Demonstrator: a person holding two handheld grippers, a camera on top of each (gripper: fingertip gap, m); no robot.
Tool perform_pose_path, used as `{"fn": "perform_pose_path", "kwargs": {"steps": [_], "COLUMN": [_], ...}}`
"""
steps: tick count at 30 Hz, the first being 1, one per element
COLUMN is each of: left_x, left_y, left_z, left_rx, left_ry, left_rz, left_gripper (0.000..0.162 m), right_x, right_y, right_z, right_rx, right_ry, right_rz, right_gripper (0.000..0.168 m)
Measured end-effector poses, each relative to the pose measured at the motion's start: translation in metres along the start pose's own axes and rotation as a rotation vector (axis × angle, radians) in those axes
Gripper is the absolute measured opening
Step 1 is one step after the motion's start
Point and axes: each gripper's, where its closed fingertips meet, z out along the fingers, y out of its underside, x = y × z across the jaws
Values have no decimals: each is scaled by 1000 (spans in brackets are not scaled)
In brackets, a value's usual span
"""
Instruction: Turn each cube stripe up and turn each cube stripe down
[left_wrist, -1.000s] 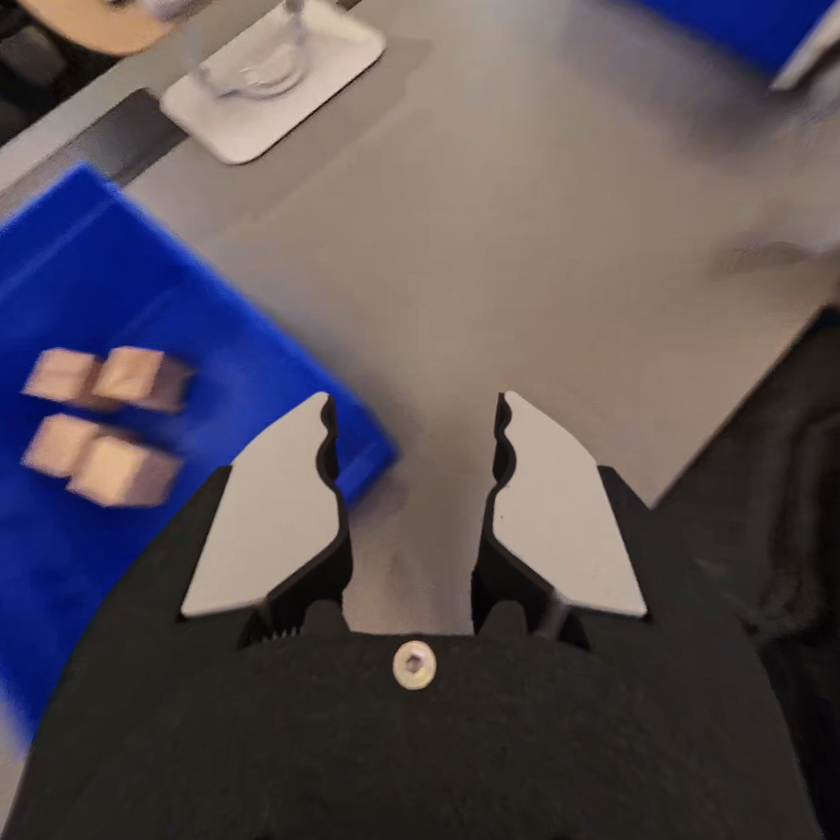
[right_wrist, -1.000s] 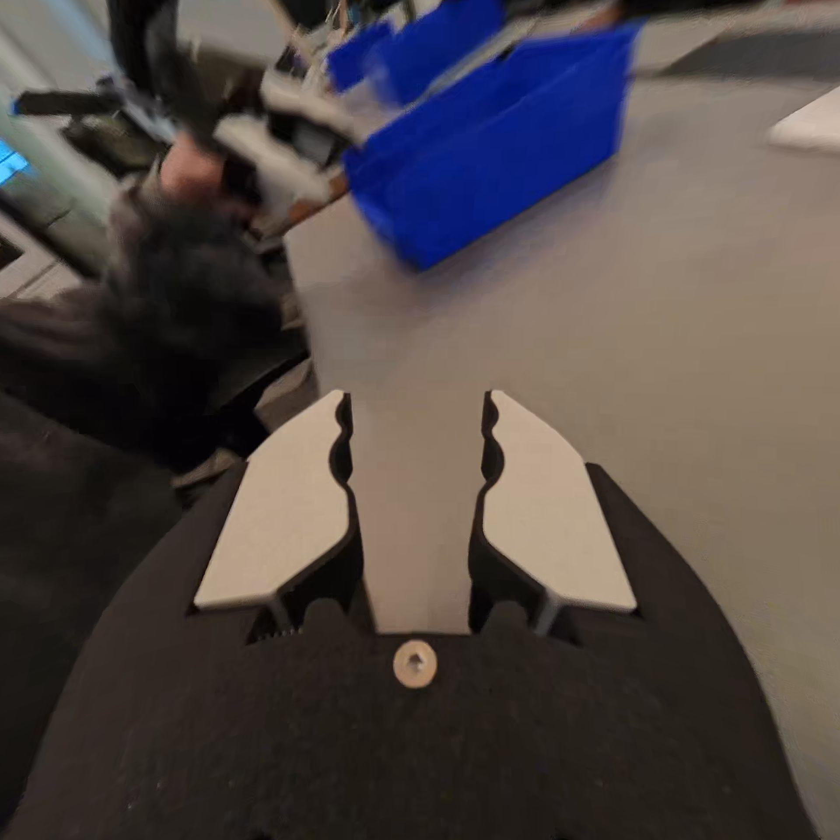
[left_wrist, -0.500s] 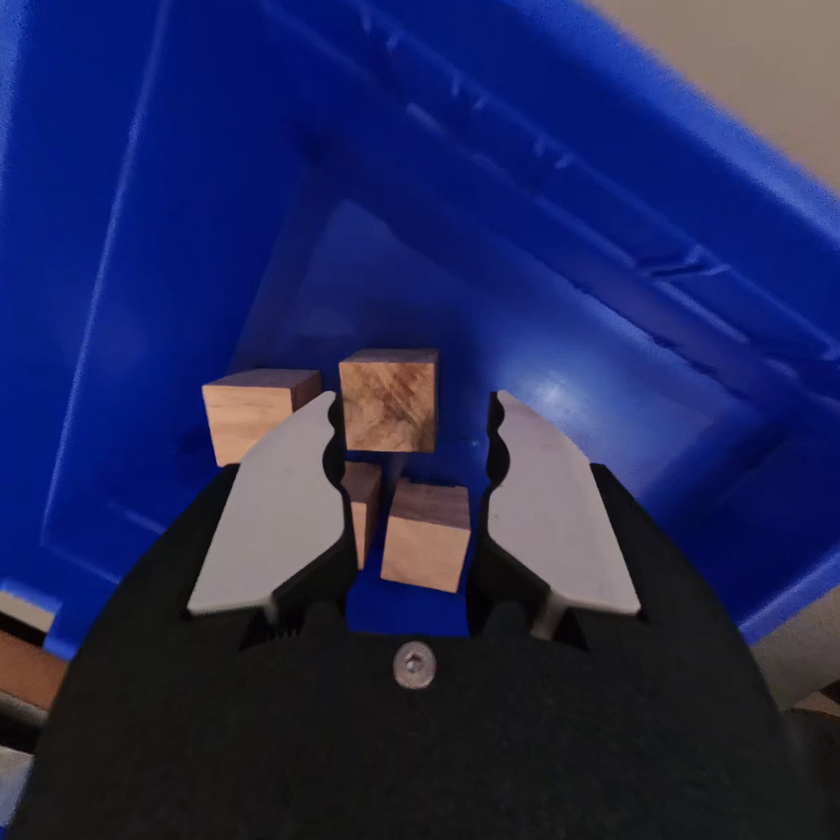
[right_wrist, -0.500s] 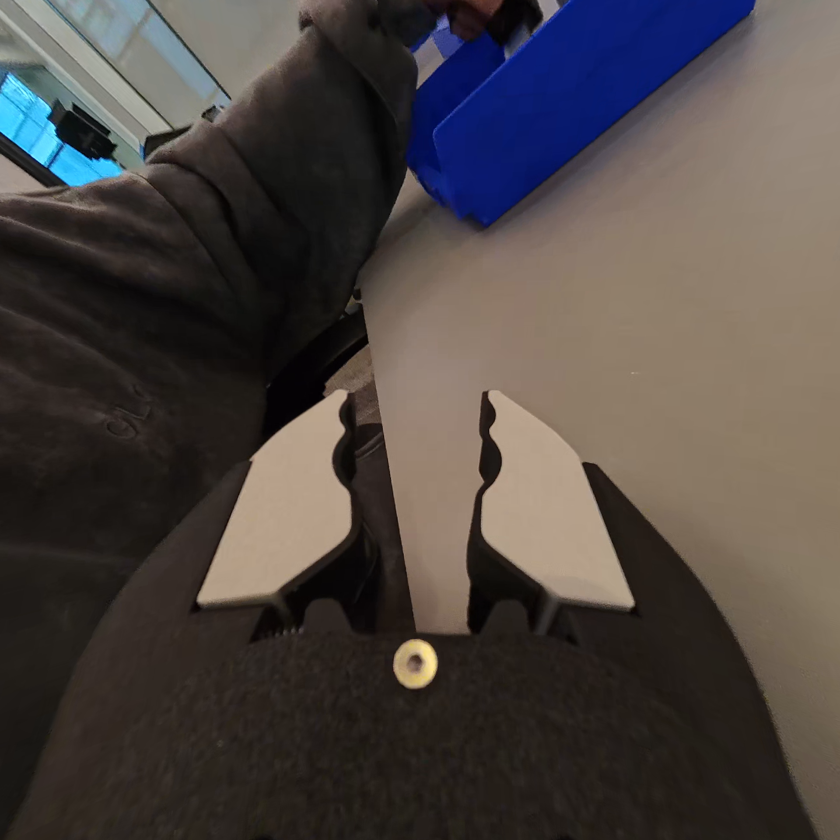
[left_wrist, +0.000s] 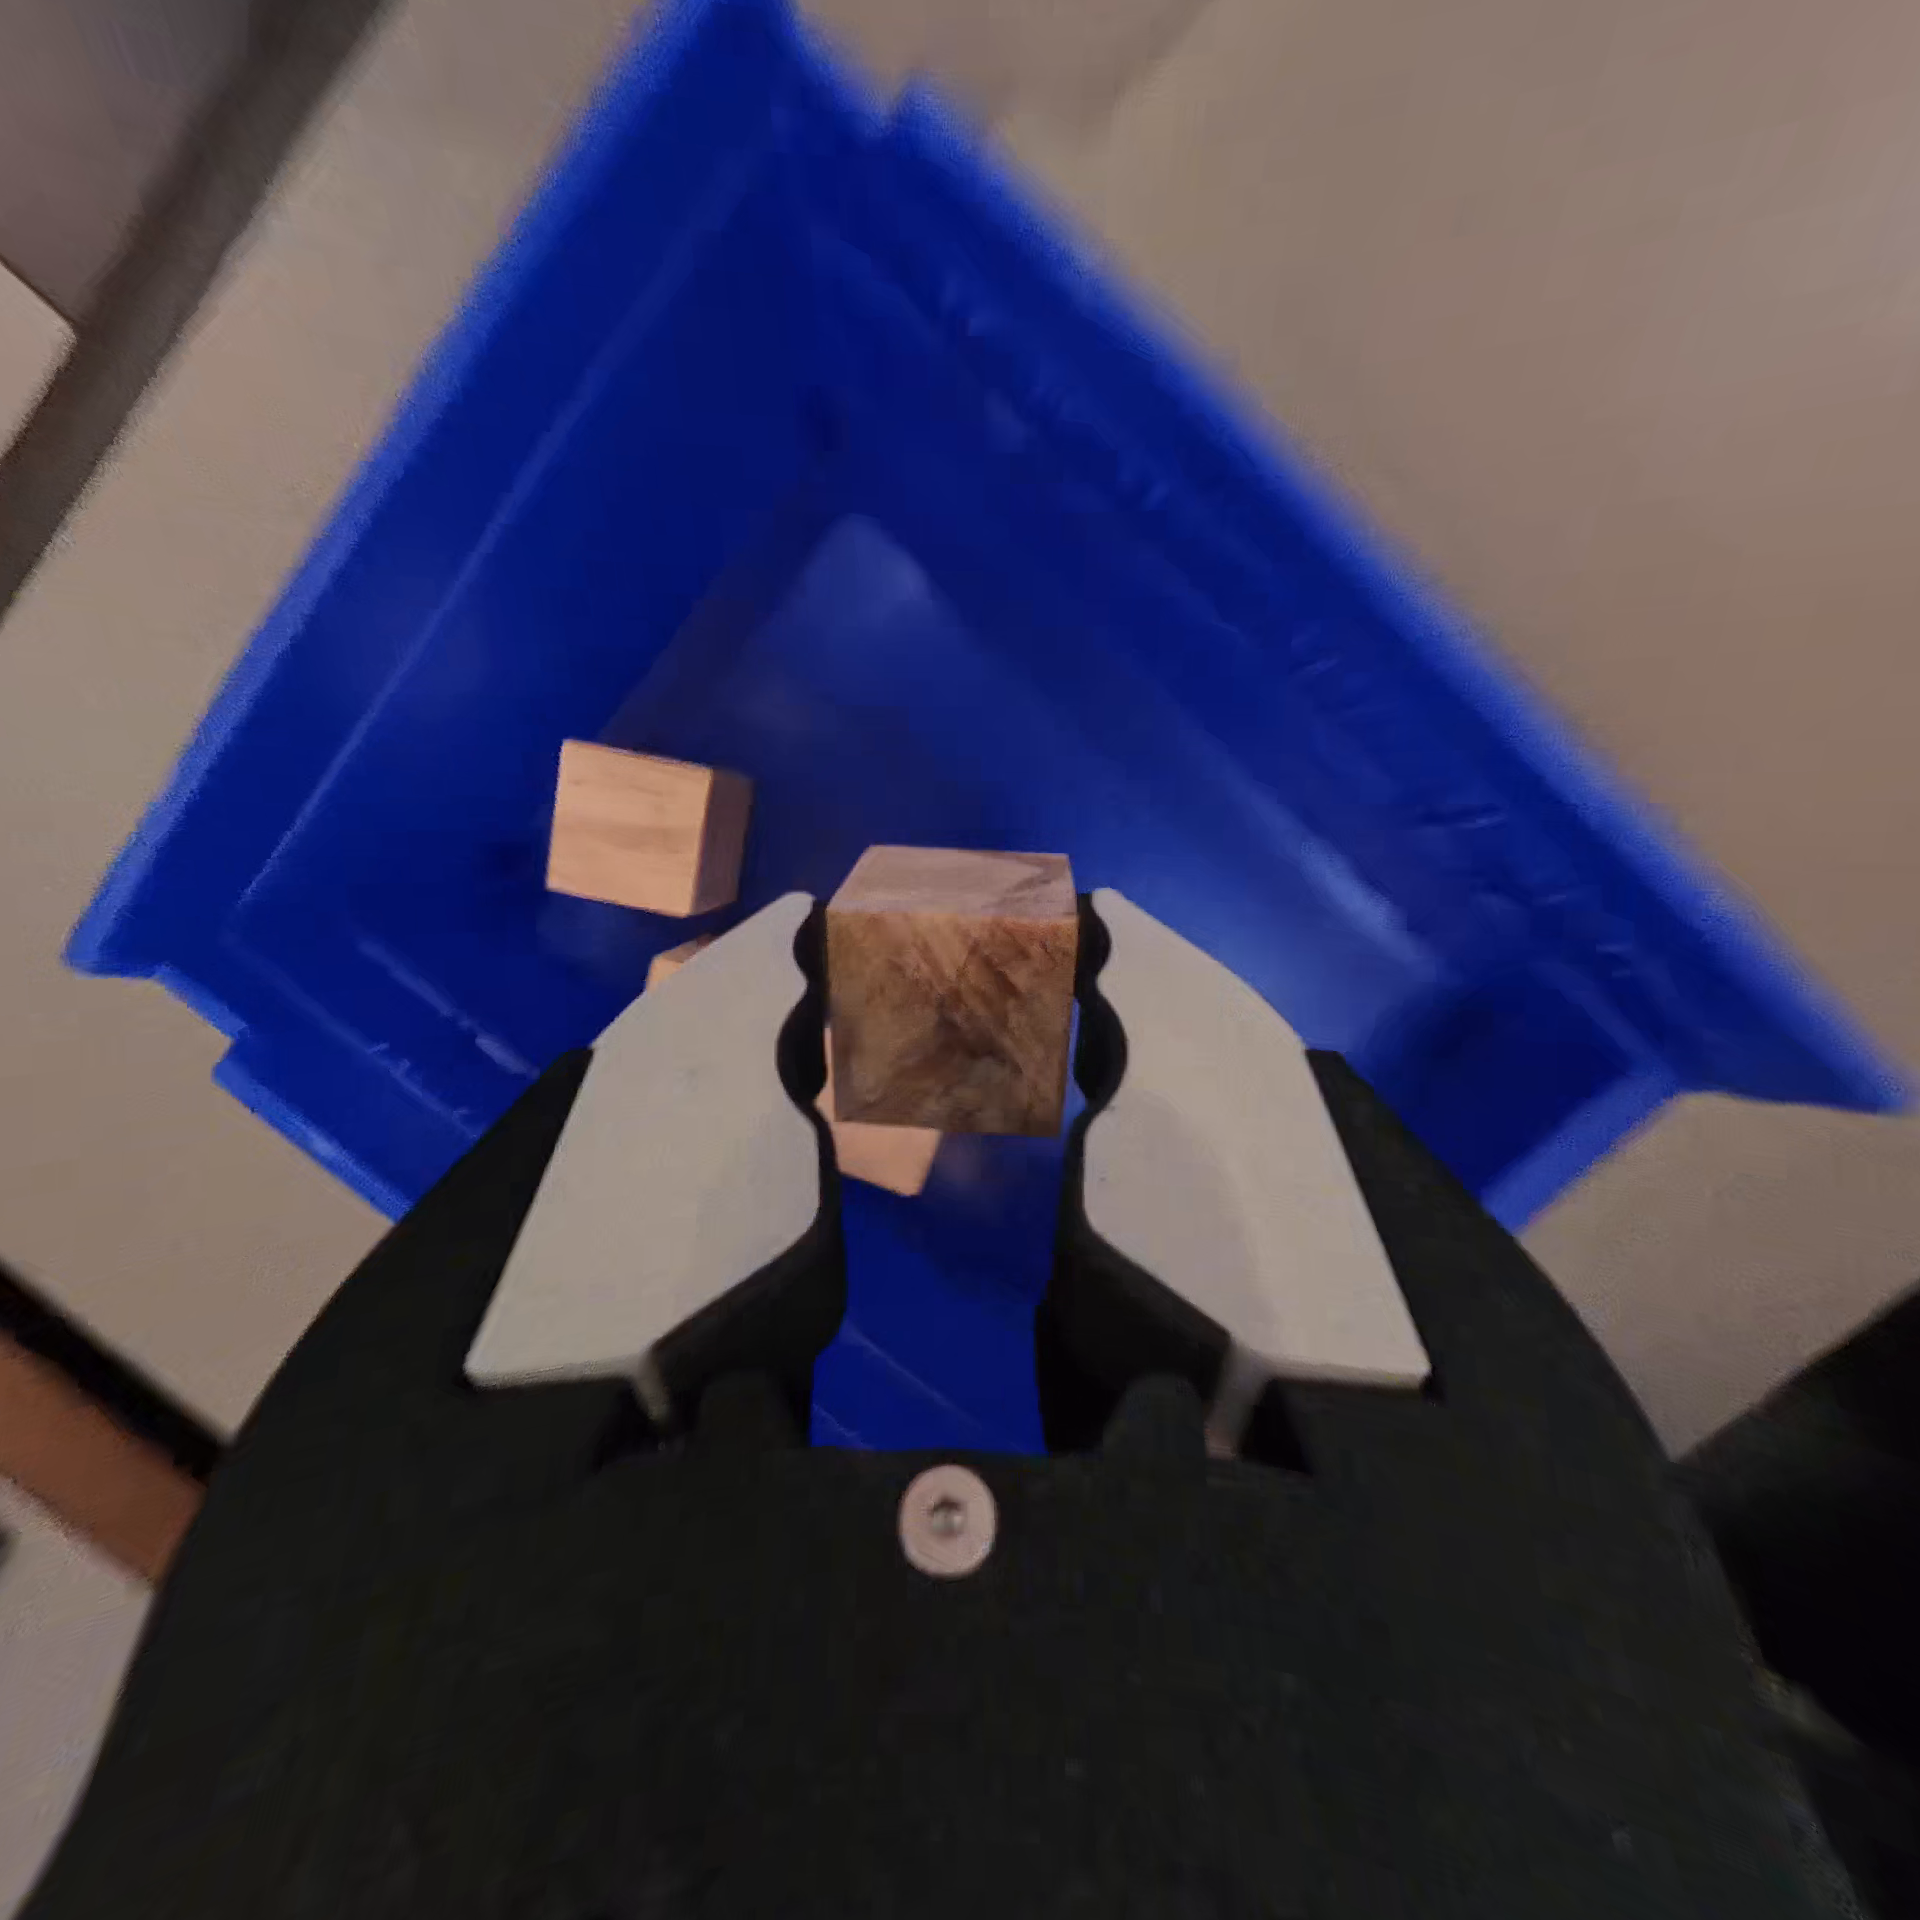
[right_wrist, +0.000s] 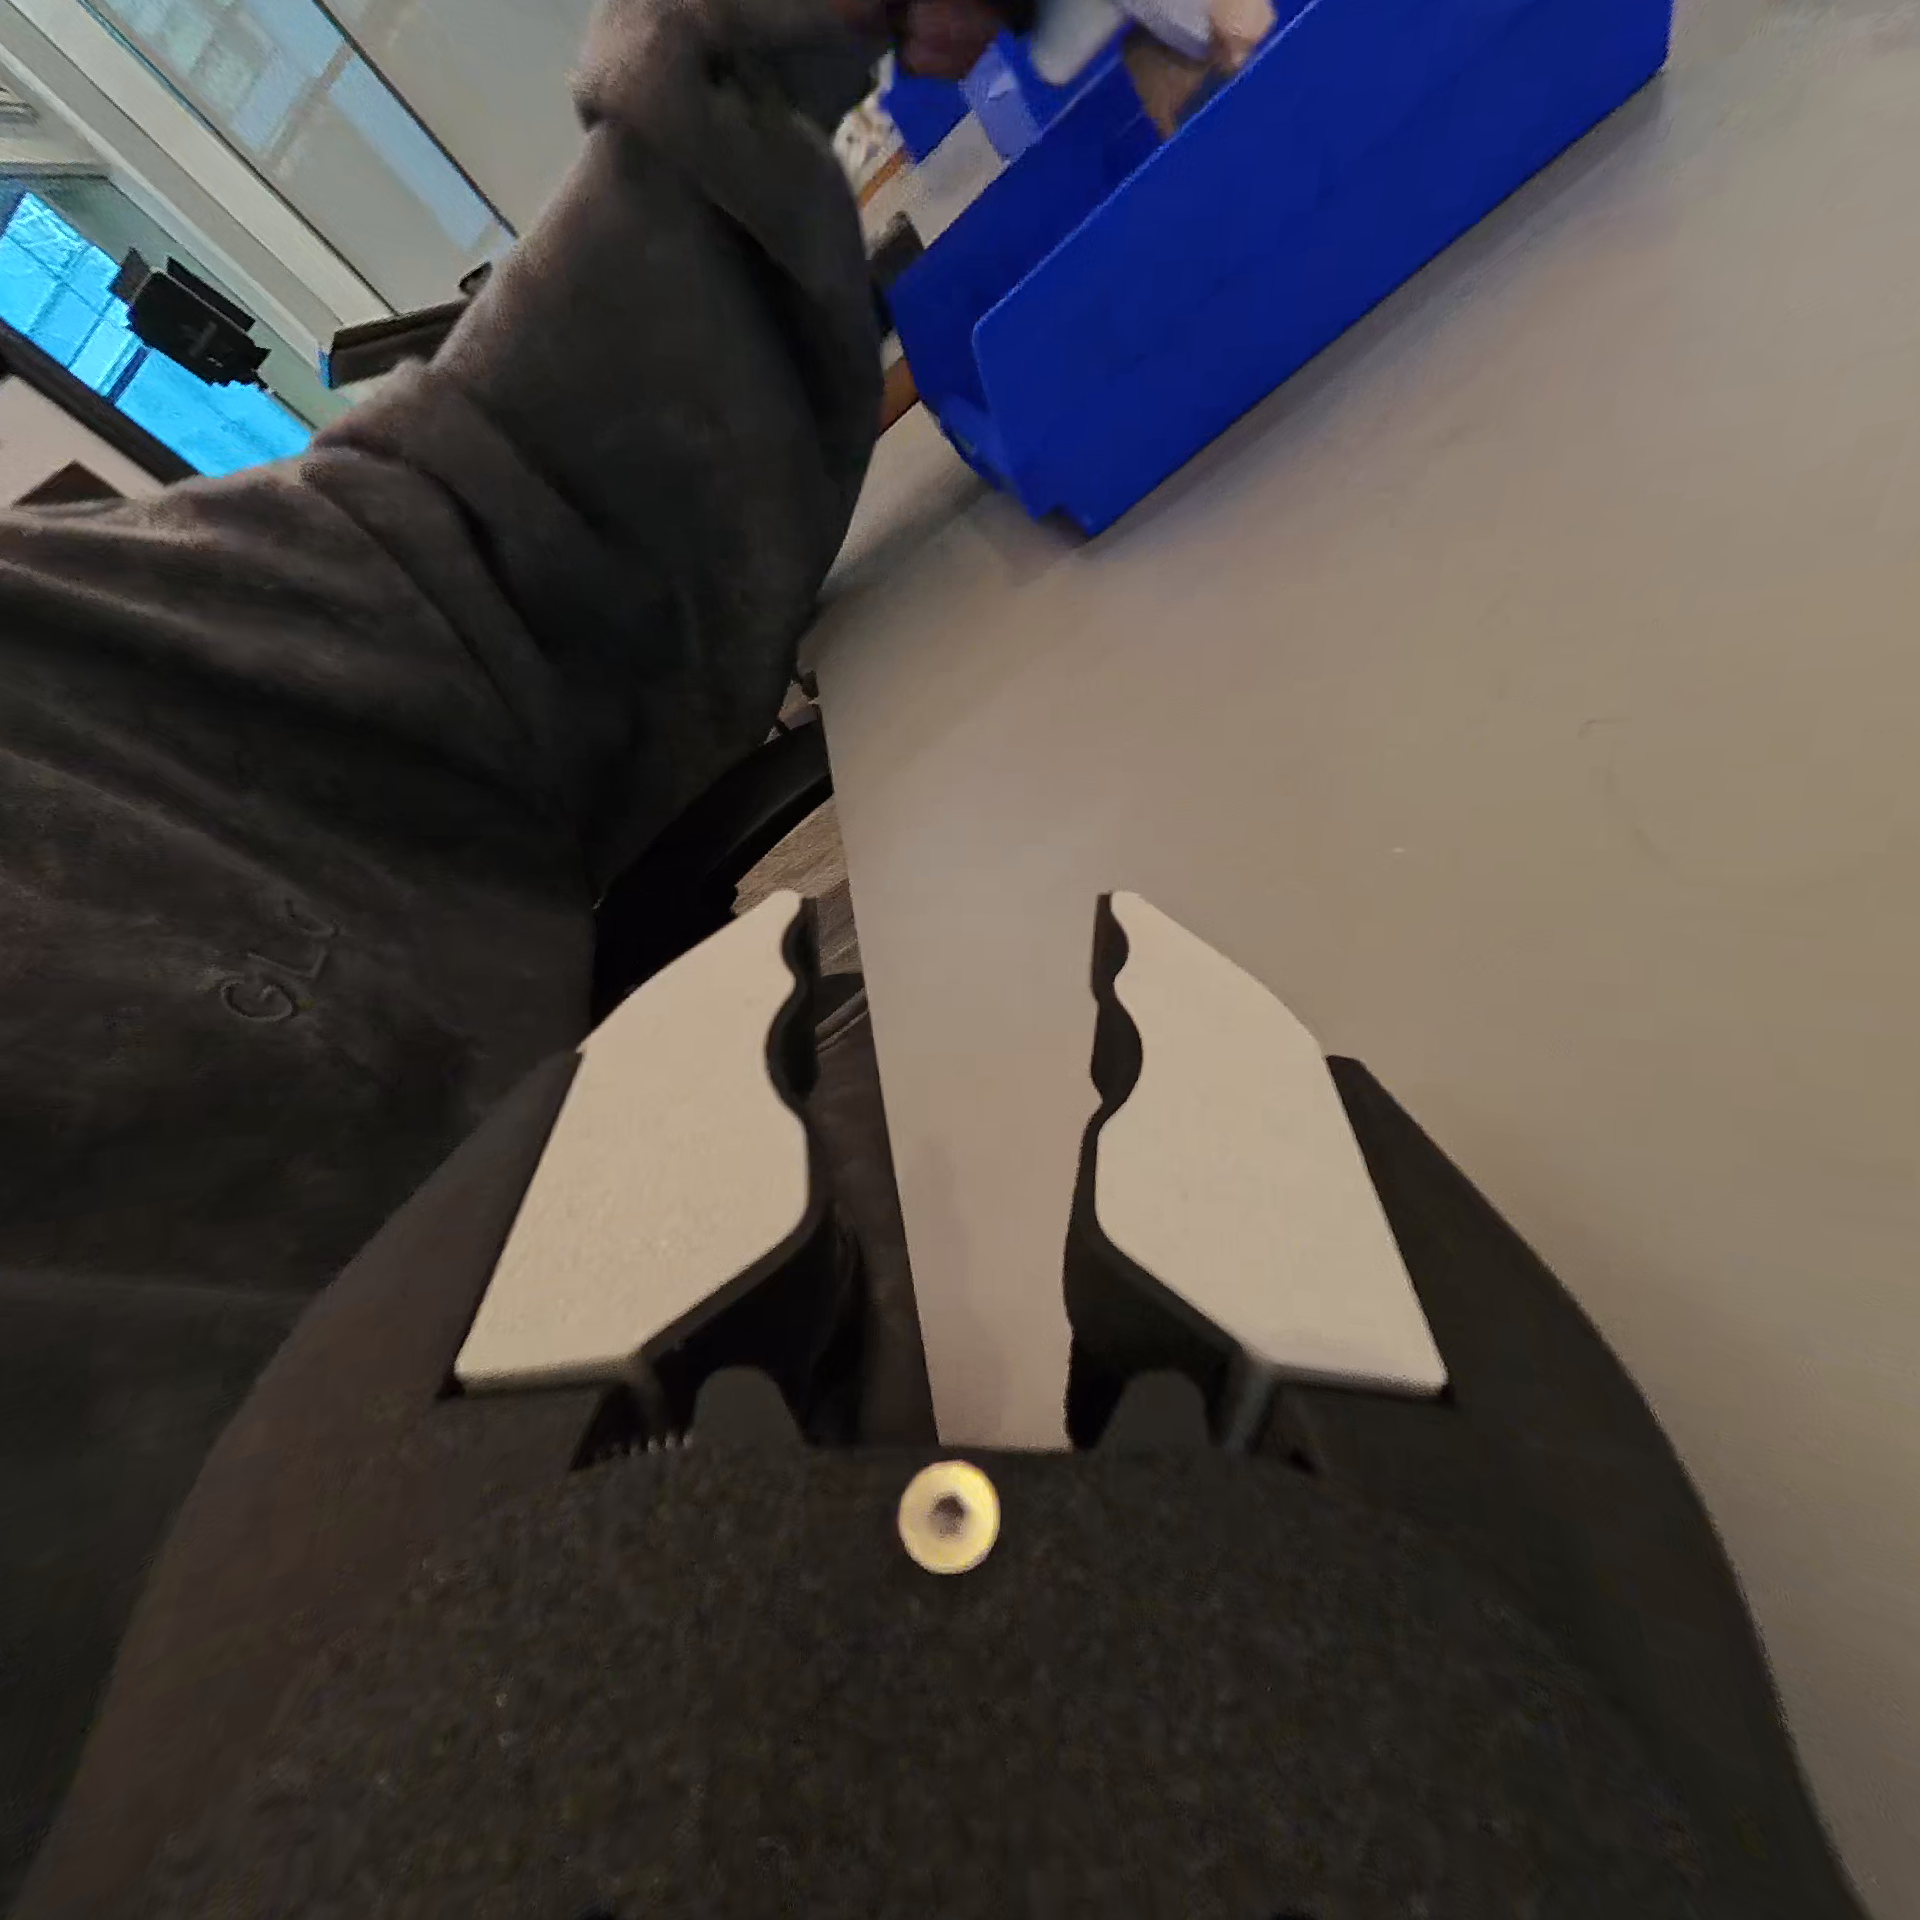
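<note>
In the left wrist view, the pale wooden cube (left_wrist: 646, 828) lies on the floor of the blue bin (left_wrist: 1039, 582), left of the fingers. The left gripper (left_wrist: 948, 997) is closed on the dark-grained cube (left_wrist: 948, 997) and holds it above the bin floor. The grip sits only at the scalloped tips. If the person turns the wrist fast, this cube can pivot between the pads or slip out and fall on the cubes below, and they would be knocked out of their position. No stripe is visible on the face toward the camera, so I cannot tell which way the cube is turned. Two more cubes (left_wrist: 681, 951) are mostly hidden behind the left finger and under the held cube, and the bin edges are blurred.

In the right wrist view, a dark sleeve (right_wrist: 499, 499) covers the left side. The right gripper (right_wrist: 951, 925) is open and empty, low over the grey table (right_wrist: 1455, 831) near its edge. The bin is far ahead, and its inside is not visible from here.
</note>
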Motion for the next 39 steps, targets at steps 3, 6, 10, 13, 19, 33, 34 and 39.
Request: {"fn": "perform_pose_path", "kwargs": {"steps": [3, 6, 10, 13, 19, 33, 34, 39], "left_x": [47, 118, 219, 280, 329, 308, 311, 357], "left_y": [-45, -80, -116, -140, -164, -120, -105, -45], "left_z": [-43, -56, -34, -20, 2, -8, -4, 26], "left_rx": [355, 573, 665, 666, 692, 791, 778, 631], "left_ry": [134, 405, 819, 1061, 1080, 767, 687, 581], "left_rz": [-154, -311, -506, -595, -627, -447, -390, -167], "left_gripper": [44, 44, 44, 43, 44, 82, 81, 74], "right_x": [8, 18, 25, 26, 21, 30, 29, 39], "right_y": [-10, -16, -24, -44, -84, -93, -95, -133], "right_z": [-9, -15, -18, -17, -2, 0, -11, -128], "right_rx": [60, 107, 173, 279, 390, 341, 350, 417], "right_ry": [43, 81, 67, -32, -247, -179, -147, 269], "right_rz": [6, 42, 170, 326, 534, 449, 414, 100], "right_gripper": [51, 51, 55, 65, 73, 45, 45, 45]}}
